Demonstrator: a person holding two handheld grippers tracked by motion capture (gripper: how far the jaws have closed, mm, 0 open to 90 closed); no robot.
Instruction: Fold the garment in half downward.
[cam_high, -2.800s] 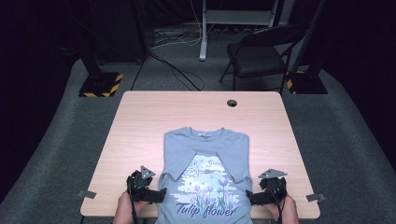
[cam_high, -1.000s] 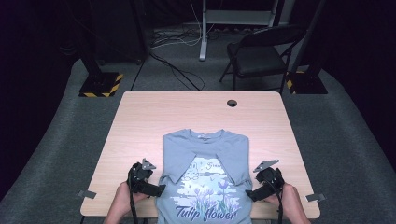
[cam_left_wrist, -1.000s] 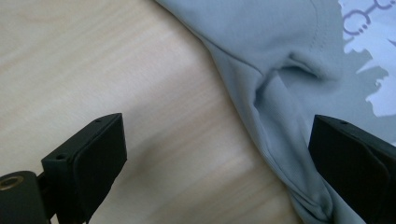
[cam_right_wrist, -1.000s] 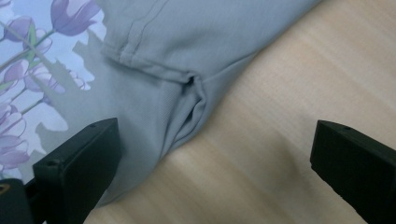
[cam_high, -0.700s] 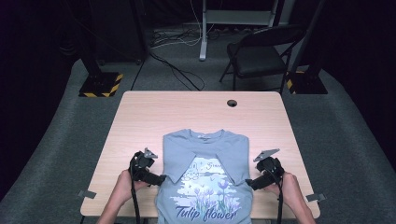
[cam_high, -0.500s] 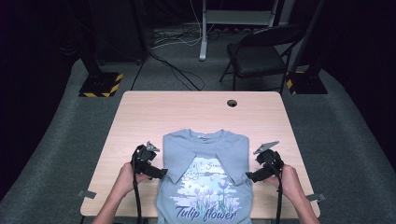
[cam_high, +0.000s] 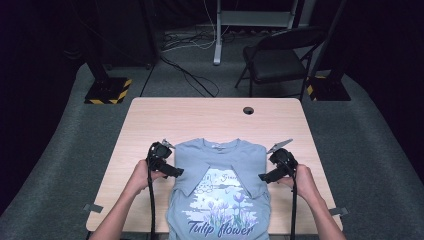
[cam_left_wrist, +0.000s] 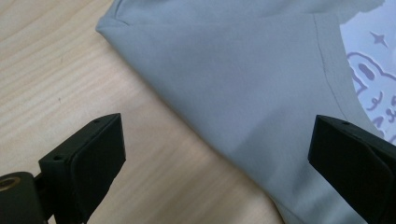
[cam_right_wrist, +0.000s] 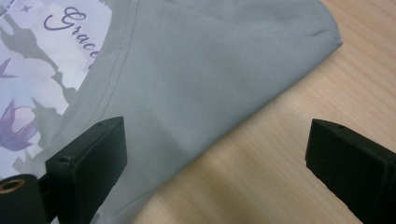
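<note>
Left tongs (cam_high: 173, 172): jaws spread wide, nothing between them; poised at the left edge of the T-shirt (cam_high: 220, 200), level with its folded-in left sleeve (cam_high: 192, 167). In the left gripper view the jaws straddle the shirt's diagonal edge, one jaw over bare wood, the other over grey cloth; whether they touch the cloth cannot be told.

Right tongs (cam_high: 263, 176): jaws likewise spread wide and empty; poised at the right edge of the T-shirt, level with its folded-in right sleeve (cam_high: 250, 167). In the right gripper view one jaw stands over cloth, the other over wood, the folded corner of the shirt lying beyond them.

Hands: left hand (cam_high: 141, 172) and right hand (cam_high: 300, 177), one behind each pair of tongs, forearms entering from the near side of the T-shirt. A black cable hangs from each tool.

T-shirt: grey, flat, front up, collar toward the far side of the desk (cam_high: 210, 117), both sleeves folded inward over the chest; purple flower print with the words "Tulip flower" near the hem, which reaches the desk's near edge.

Desk: light wood, round cable hole (cam_high: 248, 110) beyond the T-shirt's collar.

Beyond the desk, far from the T-shirt: black folding chair (cam_high: 280, 55) on grey carpet.
</note>
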